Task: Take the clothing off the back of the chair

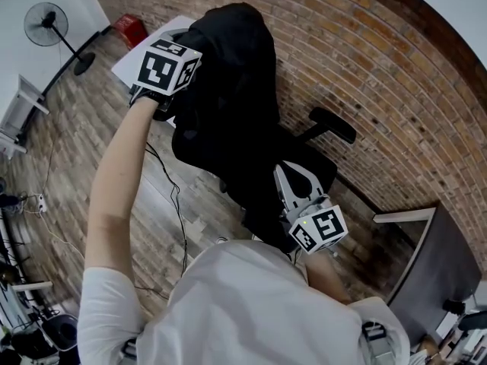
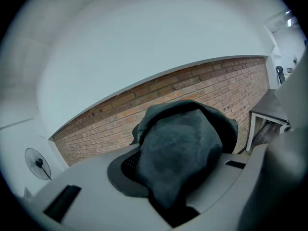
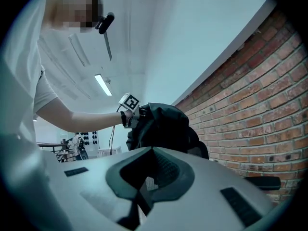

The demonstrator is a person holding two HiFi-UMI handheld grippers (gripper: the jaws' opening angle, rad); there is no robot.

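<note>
Wood planks cover the floor, with a standing fan at the far left. Next, the left tool is pinching a fold of the black clothing at its left edge. The clothing is draped over the top edge of the chair back. Lower right, the right tool is level beside the chair's seat edge. Its jaws look pressed together with nothing between them. A brick wall runs behind.
</note>
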